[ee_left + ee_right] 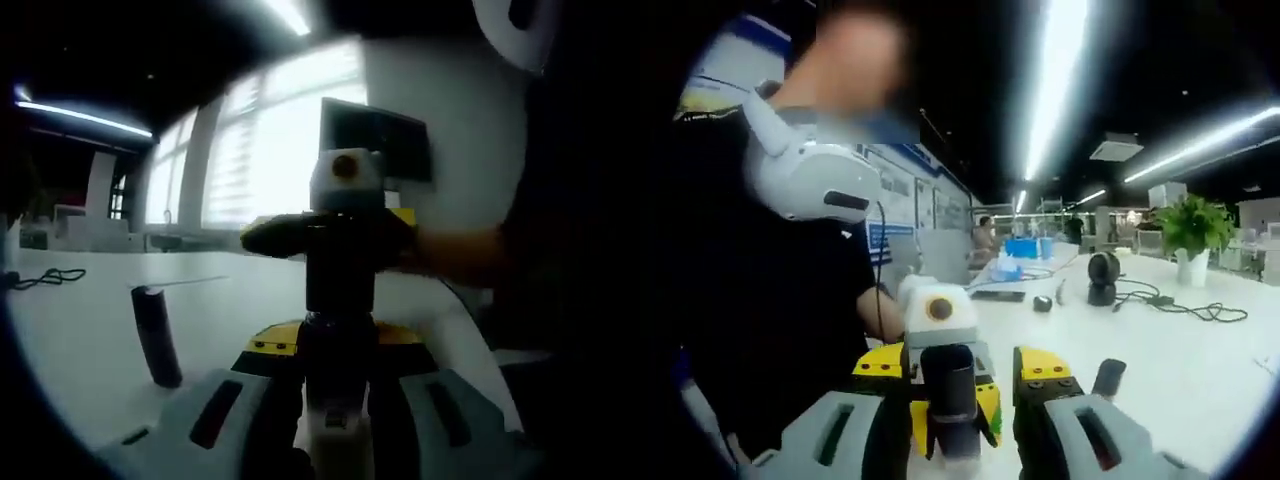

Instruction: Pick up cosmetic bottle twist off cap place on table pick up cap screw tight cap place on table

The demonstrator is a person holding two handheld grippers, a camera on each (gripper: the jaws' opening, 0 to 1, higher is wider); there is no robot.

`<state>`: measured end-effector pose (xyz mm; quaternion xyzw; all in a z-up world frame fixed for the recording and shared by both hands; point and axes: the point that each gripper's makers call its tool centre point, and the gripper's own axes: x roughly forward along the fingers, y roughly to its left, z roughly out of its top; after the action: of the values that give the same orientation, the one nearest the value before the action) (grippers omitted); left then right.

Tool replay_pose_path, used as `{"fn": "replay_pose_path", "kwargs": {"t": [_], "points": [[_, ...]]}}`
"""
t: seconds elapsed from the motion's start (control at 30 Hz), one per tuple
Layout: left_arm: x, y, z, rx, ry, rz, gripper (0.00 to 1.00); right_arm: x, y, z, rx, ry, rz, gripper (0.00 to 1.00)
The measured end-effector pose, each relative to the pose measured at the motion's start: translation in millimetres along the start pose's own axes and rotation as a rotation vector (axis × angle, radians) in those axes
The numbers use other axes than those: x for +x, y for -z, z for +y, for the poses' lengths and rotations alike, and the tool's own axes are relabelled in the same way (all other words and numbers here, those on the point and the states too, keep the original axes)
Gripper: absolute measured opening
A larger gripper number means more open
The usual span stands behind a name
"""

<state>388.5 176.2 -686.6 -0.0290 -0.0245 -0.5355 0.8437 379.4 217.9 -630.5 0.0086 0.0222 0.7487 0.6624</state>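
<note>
Here, in the left gripper view, the cosmetic bottle (338,345) is held upright between the fingers of the left gripper (338,400), which are closed narrowly on its lower body. The bottle is dark, and its cap (340,270) sits at the top. The right gripper (325,232) is seen coming in from the far side, with its yellow-tipped fingers set at cap height on either side of the cap. Firm contact with the cap cannot be confirmed from this view. A second dark, cylindrical item (156,335) stands tilted on the white desk (90,330), well apart from the bottle.

In the right gripper view, the bottle (952,395) is seen end-on between the fingers of the right gripper (958,400). The left finger lies against the bottle; a gap is left on the right side, so the fingers are judged partly open, not yet clamped. The left gripper (940,375) is seen behind the bottle.

Step in hand, as judged: the cap is being engaged for twisting, with the bottle raised off the desk. Whether the cap is being loosened or tightened cannot be told. The next move calls for the right fingers to be closed squarely on the cap and turned about the bottle's axis, while the body is kept from rotating by the left grip.
</note>
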Motion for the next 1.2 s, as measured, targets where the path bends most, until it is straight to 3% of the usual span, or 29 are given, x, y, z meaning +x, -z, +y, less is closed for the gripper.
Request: {"fn": "replay_pose_path", "kwargs": {"t": [0.2, 0.43, 0.6, 0.87, 1.07, 1.2], "points": [[0, 0.2, 0.2, -0.003, 0.002, 0.0, 0.14, -10, -39.1, -6, -0.016, 0.165, -0.206, 0.35], [0, 0.3, -0.3, 0.007, 0.001, -0.001, 0.14, -21, -51.0, 5, -0.032, 0.288, -0.244, 0.35], [0, 0.4, -0.1, -0.001, 0.006, -0.001, 0.14, -26, -50.5, 8, 0.029, 0.39, -0.313, 0.33], [-1, 0.3, 1.8, 0.003, -0.009, -0.003, 0.14, -28, -46.0, 13, 0.044, 0.558, -0.343, 0.3], [-2, 0.4, 2.5, 0.004, -0.01, -0.003, 0.14, -21, -36.2, 25, 0.069, 0.627, -0.319, 0.3], [-2, 0.5, 2.5, 0.0, -0.008, -0.002, 0.14, -34, -27.4, 25, 0.081, 0.723, -0.308, 0.3]]}}
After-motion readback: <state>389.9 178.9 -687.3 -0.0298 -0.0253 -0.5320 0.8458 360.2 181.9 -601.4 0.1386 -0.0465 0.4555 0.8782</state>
